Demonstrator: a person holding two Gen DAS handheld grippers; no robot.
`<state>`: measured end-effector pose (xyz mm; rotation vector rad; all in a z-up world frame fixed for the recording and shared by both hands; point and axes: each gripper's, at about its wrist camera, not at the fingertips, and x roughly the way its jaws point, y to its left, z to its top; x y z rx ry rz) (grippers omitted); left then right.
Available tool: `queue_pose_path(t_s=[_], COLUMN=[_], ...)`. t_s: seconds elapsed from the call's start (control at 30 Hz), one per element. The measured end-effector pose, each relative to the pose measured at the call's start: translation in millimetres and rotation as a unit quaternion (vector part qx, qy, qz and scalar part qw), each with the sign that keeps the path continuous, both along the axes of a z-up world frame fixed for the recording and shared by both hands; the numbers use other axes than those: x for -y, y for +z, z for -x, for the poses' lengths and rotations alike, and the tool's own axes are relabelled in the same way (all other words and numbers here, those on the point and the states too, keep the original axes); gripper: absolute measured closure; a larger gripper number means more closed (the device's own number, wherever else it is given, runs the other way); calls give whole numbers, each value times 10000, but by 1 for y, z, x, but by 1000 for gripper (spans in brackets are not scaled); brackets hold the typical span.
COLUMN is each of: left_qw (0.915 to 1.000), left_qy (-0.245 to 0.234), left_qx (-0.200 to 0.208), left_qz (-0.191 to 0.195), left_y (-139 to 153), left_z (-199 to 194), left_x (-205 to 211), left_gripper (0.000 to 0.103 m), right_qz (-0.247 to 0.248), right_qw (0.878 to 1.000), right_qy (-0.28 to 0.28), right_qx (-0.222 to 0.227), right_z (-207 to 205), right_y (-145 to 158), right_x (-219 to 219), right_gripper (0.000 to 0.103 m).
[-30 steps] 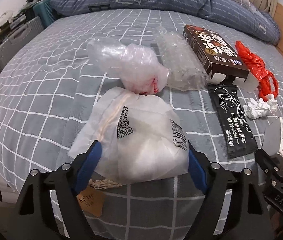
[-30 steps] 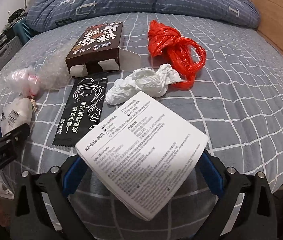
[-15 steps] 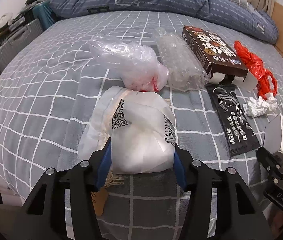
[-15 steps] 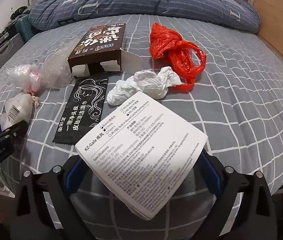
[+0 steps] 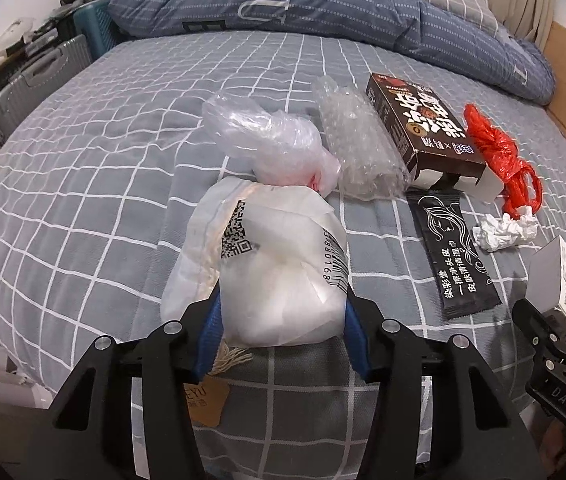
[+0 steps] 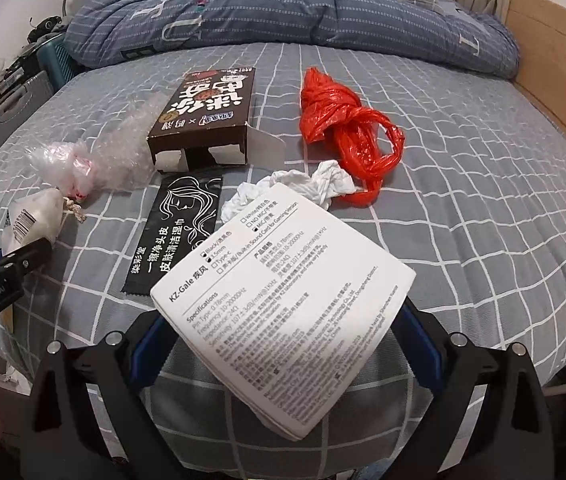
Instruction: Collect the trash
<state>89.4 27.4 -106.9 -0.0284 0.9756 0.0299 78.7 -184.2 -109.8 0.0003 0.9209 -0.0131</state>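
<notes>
Two pieces of trash are already being dealt with, one per hand, while the rest is lying scattered on the grey checked bedspread (image 5: 83, 168). The left gripper (image 5: 281, 320) is closing on the white pouch with the barcode (image 5: 279, 276), its blue pads (image 5: 209, 328) pressing into the soft sides near the bed's near edge, a tan tag (image 5: 207, 404) hanging beneath. The right gripper (image 6: 279, 354) is clamping a white printed box (image 6: 283, 304), holding it tilted above the bedspread. Well beyond both are sitting the clear plastic bag (image 5: 271, 148), touching the pouch's far end, the bubble wrap (image 5: 359, 148) just beside it, the dark open-ended carton (image 5: 423, 132), the black wet-wipe sachet (image 5: 455, 252), the crumpled tissue (image 5: 503, 232) and the knotted red bag (image 5: 499, 160). The step in hand seems to be securing the pouch, so the pick is nearly settled but the lift is not yet begun. The next move is probably calling for a firm squeeze, since the slippery pouch could be sliding out, then raising both loads together and carrying them to a bin, which is not appearing in either view. Six items are then waiting for further trips.
</notes>
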Motion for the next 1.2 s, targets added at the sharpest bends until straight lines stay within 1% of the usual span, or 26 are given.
queue_pose_path(t_s=[0.57,1.2], left_qw=[9999,9990], left_qy=[-73,-281], left_qx=[90,269], left_qz=[90,229], left_y=[22,41], left_z=[15,47], left_x=[0,8], left_gripper=[53,53], right_qz=[4,-136], right_qw=[9997,9991], right_qy=[26,57], right_qx=[225,400], right_z=[12,38], right_y=[27,49], right_x=[-2,3], right_gripper=[11,11])
